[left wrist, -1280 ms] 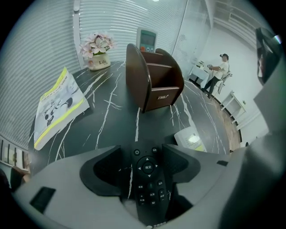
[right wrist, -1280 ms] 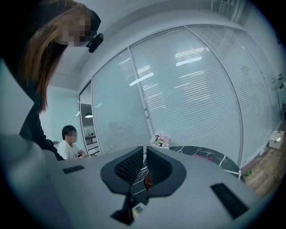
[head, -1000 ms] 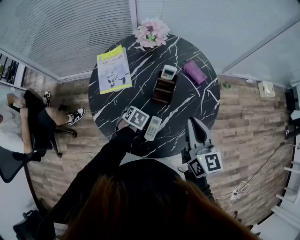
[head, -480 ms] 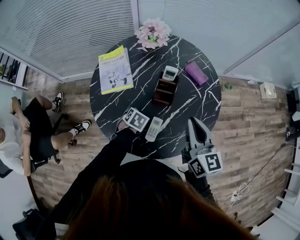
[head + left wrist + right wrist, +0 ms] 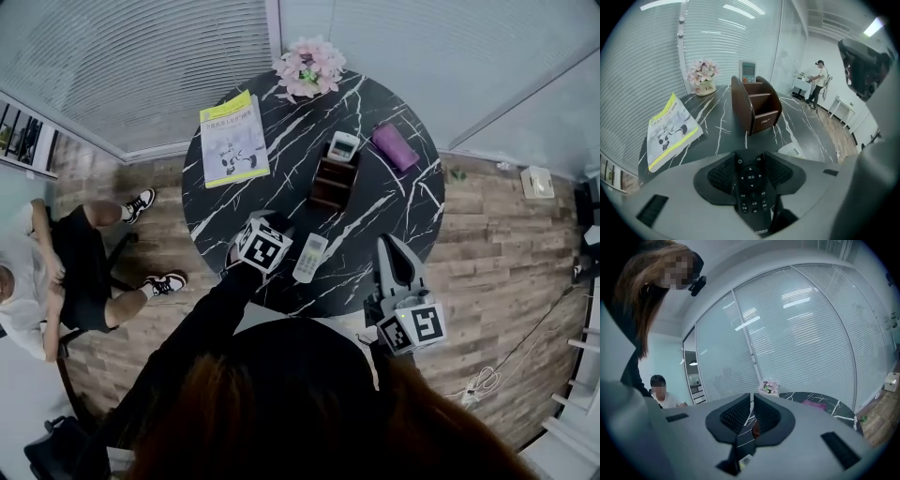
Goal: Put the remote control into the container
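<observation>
A black remote control (image 5: pixel 752 187) lies lengthwise between the pads of my left gripper (image 5: pixel 751 172), buttons up. The jaws have just been closing on it and now grip it above the table. In the head view the left gripper (image 5: pixel 274 228) hangs over the table's near edge, left of a white remote (image 5: pixel 310 258) lying flat. The brown wooden container (image 5: pixel 757 105) (image 5: pixel 332 183) stands ahead at mid-table, with another white remote (image 5: pixel 342 146) upright in its back slot. My right gripper (image 5: pixel 394 258) is shut and empty at the table's near right edge.
On the round black marble table (image 5: pixel 375 211) lie a yellow-edged booklet (image 5: pixel 232 139), a pink flower pot (image 5: pixel 307 67) and a purple item (image 5: pixel 394 143). A seated person (image 5: pixel 52 272) is on the left, off the table. Wood floor surrounds the table.
The left gripper has risen from the table beside the white remote and its marker cube looks larger. The right gripper has kept still. The seated person has shifted their legs.
</observation>
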Action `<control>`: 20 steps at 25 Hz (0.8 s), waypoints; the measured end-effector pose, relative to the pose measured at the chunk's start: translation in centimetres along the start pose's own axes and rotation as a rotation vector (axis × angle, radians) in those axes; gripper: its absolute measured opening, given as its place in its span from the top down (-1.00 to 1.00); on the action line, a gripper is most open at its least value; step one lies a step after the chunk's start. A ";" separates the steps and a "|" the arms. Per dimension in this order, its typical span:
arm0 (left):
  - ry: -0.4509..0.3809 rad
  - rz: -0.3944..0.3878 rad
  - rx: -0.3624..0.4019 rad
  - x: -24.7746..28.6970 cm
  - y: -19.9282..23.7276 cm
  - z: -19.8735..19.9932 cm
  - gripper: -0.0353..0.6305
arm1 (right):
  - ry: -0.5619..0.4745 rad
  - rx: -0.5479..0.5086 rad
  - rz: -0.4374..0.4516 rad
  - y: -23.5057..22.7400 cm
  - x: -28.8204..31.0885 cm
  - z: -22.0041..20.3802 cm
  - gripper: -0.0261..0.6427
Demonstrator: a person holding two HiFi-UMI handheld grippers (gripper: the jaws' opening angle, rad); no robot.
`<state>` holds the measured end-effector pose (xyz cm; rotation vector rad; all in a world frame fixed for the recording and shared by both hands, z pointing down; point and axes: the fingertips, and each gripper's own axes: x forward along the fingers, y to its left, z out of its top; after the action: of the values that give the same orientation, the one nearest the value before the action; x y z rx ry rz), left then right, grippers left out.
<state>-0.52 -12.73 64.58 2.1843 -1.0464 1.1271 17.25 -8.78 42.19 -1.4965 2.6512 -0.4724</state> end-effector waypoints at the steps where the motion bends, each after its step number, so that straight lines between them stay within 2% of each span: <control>1: -0.016 0.002 0.002 -0.4 0.0 0.2 0.29 | -0.002 0.000 0.002 0.2 0.2 0.2 0.83; 8: -0.150 0.013 0.009 -3.6 -0.2 2.2 0.30 | 0.002 -0.008 0.023 0.5 0.4 -0.2 0.83; 15: -0.234 0.007 0.008 -4.9 -0.6 3.9 0.31 | -0.002 -0.011 0.034 1.0 0.6 0.0 0.83; 20: -0.326 0.009 0.006 -6.8 -0.9 6.7 0.31 | -0.002 -0.012 0.030 0.8 0.2 -0.1 0.83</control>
<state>0.79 -13.96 55.17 2.4235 -1.1863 0.7929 16.46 -8.54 42.07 -1.4580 2.6752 -0.4540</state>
